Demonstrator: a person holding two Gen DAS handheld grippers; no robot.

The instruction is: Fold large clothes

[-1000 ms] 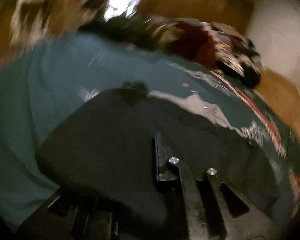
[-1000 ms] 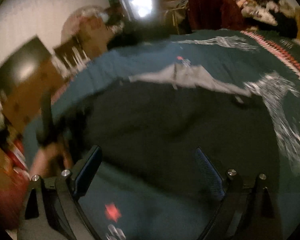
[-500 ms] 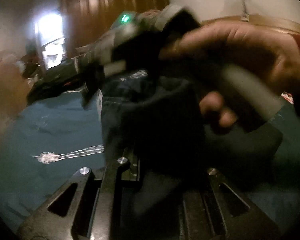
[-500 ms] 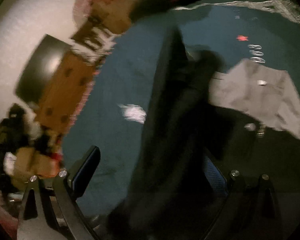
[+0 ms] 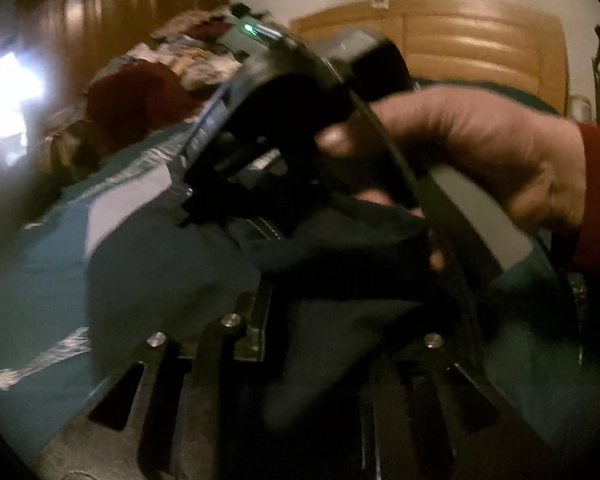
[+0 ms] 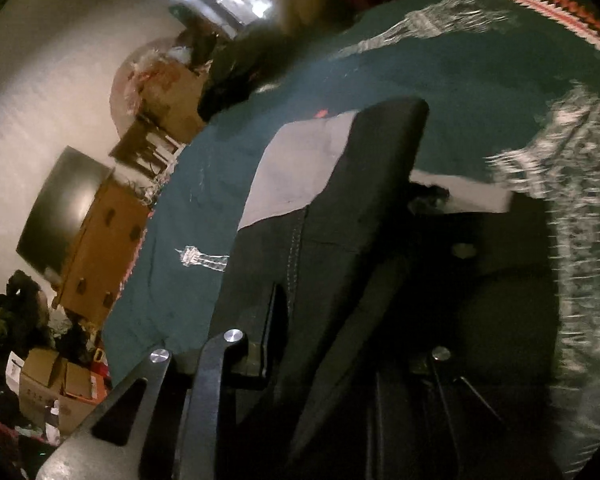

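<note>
Two tools I run pinch one dark garment point(image 6: 324, 216), left tool point(image 5: 320, 344) clamped beneath my right hand point(image 5: 480, 152), right tool point(image 6: 340, 344) tilted over teal bedspread point(image 6: 440, 68).

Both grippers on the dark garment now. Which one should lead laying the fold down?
Right, probably. The right gripper is shut on the garment low over the teal bedspread, with bare surface ahead. The left gripper also clamps the garment, but faces the right hand, not the landing spot.

Dark garment point(image 6: 340, 216) hides rt hand-held gripper point(image 6: 340, 360) fingertips, clothes pile point(image 5: 168, 76) blurred, garment btm cut off
</note>
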